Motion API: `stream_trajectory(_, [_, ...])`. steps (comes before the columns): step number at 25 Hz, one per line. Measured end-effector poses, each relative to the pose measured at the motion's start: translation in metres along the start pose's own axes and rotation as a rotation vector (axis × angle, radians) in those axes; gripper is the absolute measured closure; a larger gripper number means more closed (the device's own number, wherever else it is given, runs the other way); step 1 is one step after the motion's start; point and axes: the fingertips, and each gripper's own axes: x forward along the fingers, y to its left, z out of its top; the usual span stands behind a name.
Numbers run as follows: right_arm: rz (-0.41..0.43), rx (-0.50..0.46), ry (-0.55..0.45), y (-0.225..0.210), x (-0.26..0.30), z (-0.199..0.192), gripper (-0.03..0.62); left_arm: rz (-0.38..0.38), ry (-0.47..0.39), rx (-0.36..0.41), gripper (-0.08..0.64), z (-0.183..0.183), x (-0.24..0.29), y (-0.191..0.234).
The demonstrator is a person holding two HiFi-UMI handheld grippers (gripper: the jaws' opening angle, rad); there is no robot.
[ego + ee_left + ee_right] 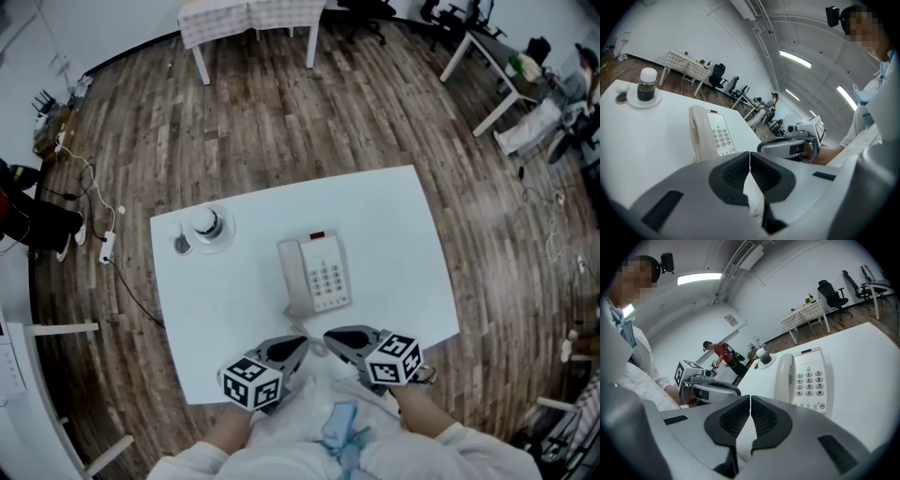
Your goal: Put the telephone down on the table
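phone [316, 275]: likely light, rigid, slick plastic
handset [292, 277]: probably loose; best gripped mid-length
left gripper [298, 346]: closed, empty, near phone
right gripper [334, 338]: closed, empty, near phone

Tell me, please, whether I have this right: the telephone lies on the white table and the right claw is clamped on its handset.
Not quite. The right claw is shut on nothing; the right gripper view shows its jaws together, short of the telephone, whose handset rests in its cradle untouched. The telephone does lie on the white table.

Office: wood floor [281, 112], desks [487, 56], swivel chairs [833, 290].
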Motion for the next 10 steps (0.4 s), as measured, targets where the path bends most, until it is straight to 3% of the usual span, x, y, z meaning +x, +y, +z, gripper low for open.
stream_trajectory(10, [0.002,0.007,-0.002,-0.0010,0.0024,0.0023,0.557,0.000,-0.001,-0.006,0.554,0.0004,-0.0005,0.0027])
